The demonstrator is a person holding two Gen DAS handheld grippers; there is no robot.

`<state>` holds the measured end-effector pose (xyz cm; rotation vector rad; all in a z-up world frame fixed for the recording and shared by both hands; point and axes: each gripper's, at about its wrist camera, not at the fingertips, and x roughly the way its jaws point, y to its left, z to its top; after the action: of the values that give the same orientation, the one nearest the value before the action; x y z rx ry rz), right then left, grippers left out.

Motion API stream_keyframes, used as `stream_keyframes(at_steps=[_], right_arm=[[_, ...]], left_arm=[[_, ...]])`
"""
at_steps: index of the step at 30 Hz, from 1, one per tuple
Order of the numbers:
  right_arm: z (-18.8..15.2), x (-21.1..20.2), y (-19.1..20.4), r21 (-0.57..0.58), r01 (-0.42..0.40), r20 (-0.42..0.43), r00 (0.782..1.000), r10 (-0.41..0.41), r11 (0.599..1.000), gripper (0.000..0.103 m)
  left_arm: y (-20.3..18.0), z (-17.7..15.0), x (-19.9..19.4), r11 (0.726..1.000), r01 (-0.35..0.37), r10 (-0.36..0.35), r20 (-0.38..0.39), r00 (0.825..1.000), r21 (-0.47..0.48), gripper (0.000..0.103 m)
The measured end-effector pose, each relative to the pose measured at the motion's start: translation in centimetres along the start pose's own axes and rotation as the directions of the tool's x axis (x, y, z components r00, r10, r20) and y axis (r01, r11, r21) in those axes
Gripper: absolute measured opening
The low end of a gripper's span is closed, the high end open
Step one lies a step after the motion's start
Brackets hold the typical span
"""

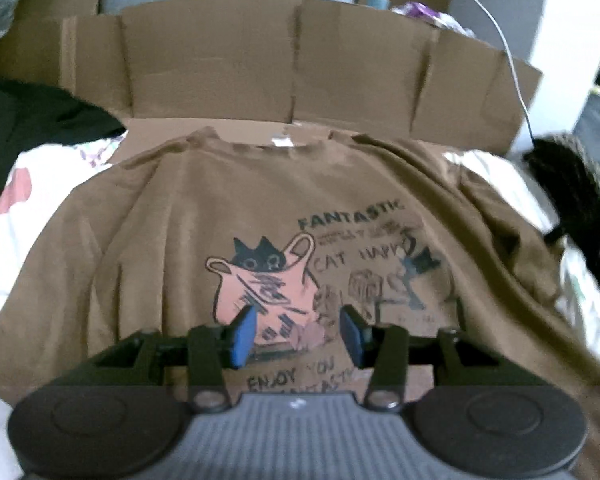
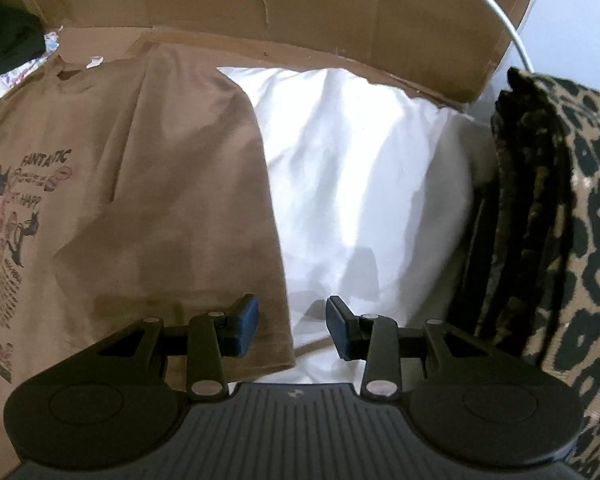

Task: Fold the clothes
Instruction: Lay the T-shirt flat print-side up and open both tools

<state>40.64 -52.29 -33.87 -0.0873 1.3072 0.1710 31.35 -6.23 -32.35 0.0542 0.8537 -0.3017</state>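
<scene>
Cardboard panels (image 1: 284, 68) stand creased behind a brown cotton T-shirt printed with a black cat in a pink bag (image 1: 220, 208), spread face-up on white bedding (image 2: 360, 168). The left hand-held gripper (image 1: 296, 336) hovers above the print, blue pads spread and empty. Further right, the right hand-held gripper (image 2: 292, 326) hangs over the shirt's side edge near the hem, jaws apart, nothing pinched. A leopard-print fabric (image 2: 580, 240) sits at far right. Folding appears not yet begun; the next move likely calls for pinching that edge to carry it inward.
</scene>
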Motion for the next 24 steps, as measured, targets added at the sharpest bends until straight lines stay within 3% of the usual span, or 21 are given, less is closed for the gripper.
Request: stream_keyframes(at_steps=[3, 5, 8, 10, 13, 18, 24], right_arm=[[-0.2, 0.7, 0.2, 0.009, 0.004, -0.031, 1.0, -0.004, 1.0, 0.037], [-0.3, 1.1, 0.6, -0.001, -0.001, -0.044, 0.999, 0.001, 1.0, 0.013], [-0.2, 0.9, 1.5, -0.051, 0.026, -0.042, 0.999, -0.028, 0.998, 0.002], [0.2, 0.3, 1.9, -0.082, 0.051, -0.029, 0.998, -0.054, 0.995, 0.001], [1.2, -0.8, 2.2, -0.136, 0.13, 0.004, 0.991, -0.131, 0.982, 0.001], [3.6, -1.9, 1.9, -0.224, 0.305, 0.052, 0.952, -0.302, 0.926, 0.001], [5.9, -2.0, 0.1, -0.243, 0.421, 0.066, 0.906, -0.418, 0.874, 0.001]], left_arm=[[0.6, -0.5, 0.6, 0.999, 0.017, -0.017, 0.013, 1.0, -0.048, 0.049], [0.9, -0.5, 0.8, 0.997, 0.049, -0.048, 0.011, 0.999, -0.065, 0.049], [1.4, -0.8, 0.9, 0.998, 0.037, -0.036, 0.028, 0.999, -0.05, 0.049], [1.9, -1.0, 1.2, 0.998, 0.011, -0.009, 0.021, 1.0, -0.055, 0.049], [2.6, -1.2, 1.6, 0.995, 0.033, -0.032, 0.012, 0.999, -0.097, 0.049], [3.0, -1.3, 1.6, 0.994, 0.044, -0.041, 0.028, 0.999, -0.103, 0.049], [2.8, -1.6, 2.4, 0.996, 0.033, -0.032, 0.017, 0.999, -0.086, 0.049]])
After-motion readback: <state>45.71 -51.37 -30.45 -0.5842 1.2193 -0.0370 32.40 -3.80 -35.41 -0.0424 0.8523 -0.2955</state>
